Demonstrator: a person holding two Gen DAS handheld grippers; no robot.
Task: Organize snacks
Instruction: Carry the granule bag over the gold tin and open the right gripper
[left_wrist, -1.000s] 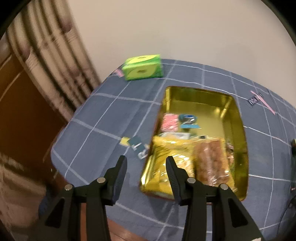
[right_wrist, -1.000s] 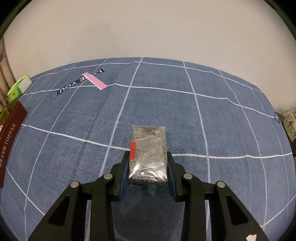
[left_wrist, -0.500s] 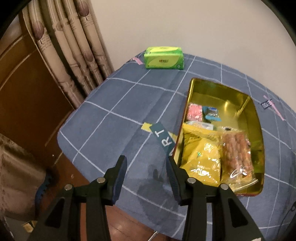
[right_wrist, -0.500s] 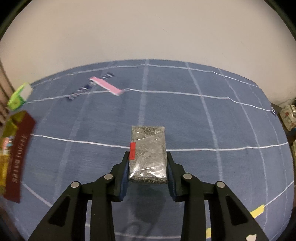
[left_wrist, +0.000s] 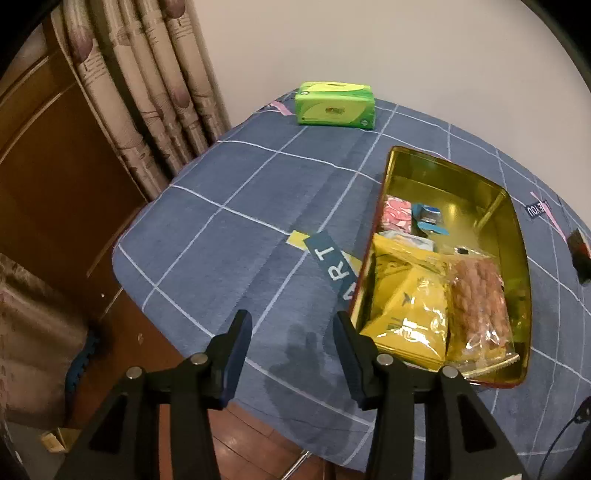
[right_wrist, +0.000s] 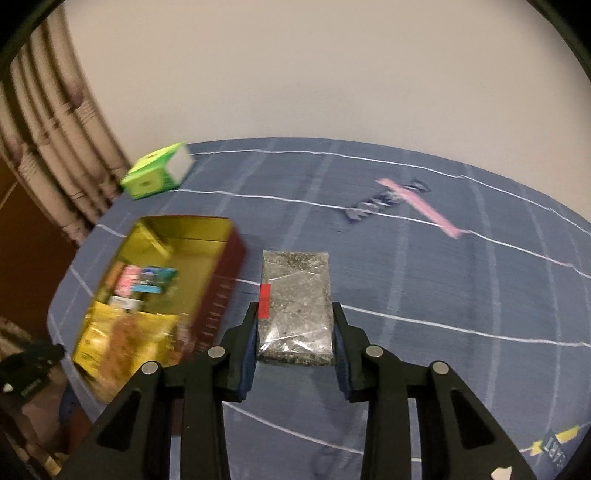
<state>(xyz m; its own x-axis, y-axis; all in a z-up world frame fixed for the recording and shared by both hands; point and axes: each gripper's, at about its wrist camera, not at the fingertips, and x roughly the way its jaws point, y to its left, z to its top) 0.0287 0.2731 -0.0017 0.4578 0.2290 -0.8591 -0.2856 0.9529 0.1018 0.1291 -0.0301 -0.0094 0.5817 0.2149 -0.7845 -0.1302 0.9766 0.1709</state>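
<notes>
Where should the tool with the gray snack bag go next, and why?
Probably sideways until it is over the gold tin, then lower. The right tool grips the gray packet above the blue cloth, beside the tin. The tin's far end looks bare, while snacks fill its near end.

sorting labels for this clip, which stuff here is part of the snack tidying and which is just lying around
Part of the job:
- grey packet, clamped in the right gripper
- gold tin
- yellow bag and clear peanut bag in the tin
- small pink packet and blue packet in the tin

Just lying about:
- green tissue pack
- curtain
- left gripper, holding nothing
</notes>
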